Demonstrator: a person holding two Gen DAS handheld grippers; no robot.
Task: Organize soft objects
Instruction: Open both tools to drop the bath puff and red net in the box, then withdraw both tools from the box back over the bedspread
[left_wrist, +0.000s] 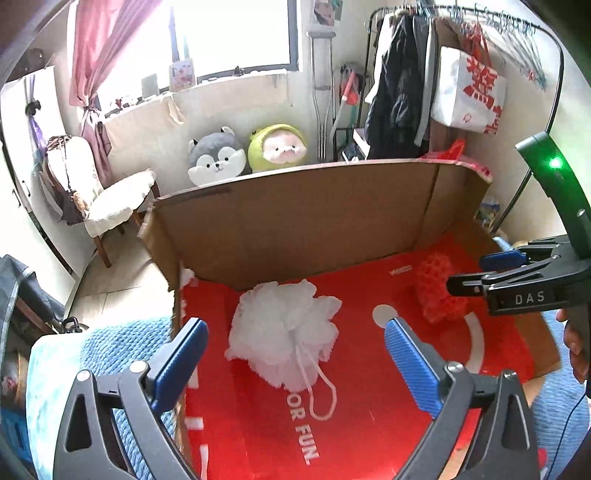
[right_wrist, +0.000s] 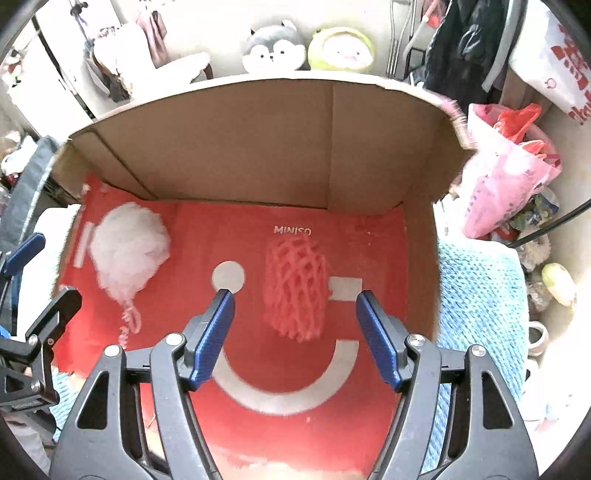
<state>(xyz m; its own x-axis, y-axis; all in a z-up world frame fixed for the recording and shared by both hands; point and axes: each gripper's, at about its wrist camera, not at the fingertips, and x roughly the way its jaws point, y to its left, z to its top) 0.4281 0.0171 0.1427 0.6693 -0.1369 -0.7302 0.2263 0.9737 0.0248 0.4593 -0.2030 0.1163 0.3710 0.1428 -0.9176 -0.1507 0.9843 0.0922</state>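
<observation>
A white mesh bath pouf (left_wrist: 284, 332) (right_wrist: 129, 251) with a looped cord lies on the red floor of an open cardboard box (left_wrist: 295, 221) (right_wrist: 258, 147), at its left side. A red foam net sleeve (left_wrist: 437, 291) (right_wrist: 297, 288) lies to its right, near the box's middle. My left gripper (left_wrist: 295, 328) hangs open above the pouf, its blue pads well apart and off it. Over the red net my right gripper (right_wrist: 294, 295) is also open, with neither pad touching it. Each gripper shows at the edge of the other's view, the right one (left_wrist: 480, 273) and the left one (right_wrist: 48, 273).
The box rests on a blue knitted blanket (right_wrist: 476, 295). Behind its tall back wall sit a grey husky plush (left_wrist: 216, 157) and a green-hooded pig plush (left_wrist: 279, 147). A cushioned chair (left_wrist: 110, 199) stands at the left, a clothes rack (left_wrist: 406, 85) at the back right, and a pink plastic bag (right_wrist: 506, 173) beside the box's right wall.
</observation>
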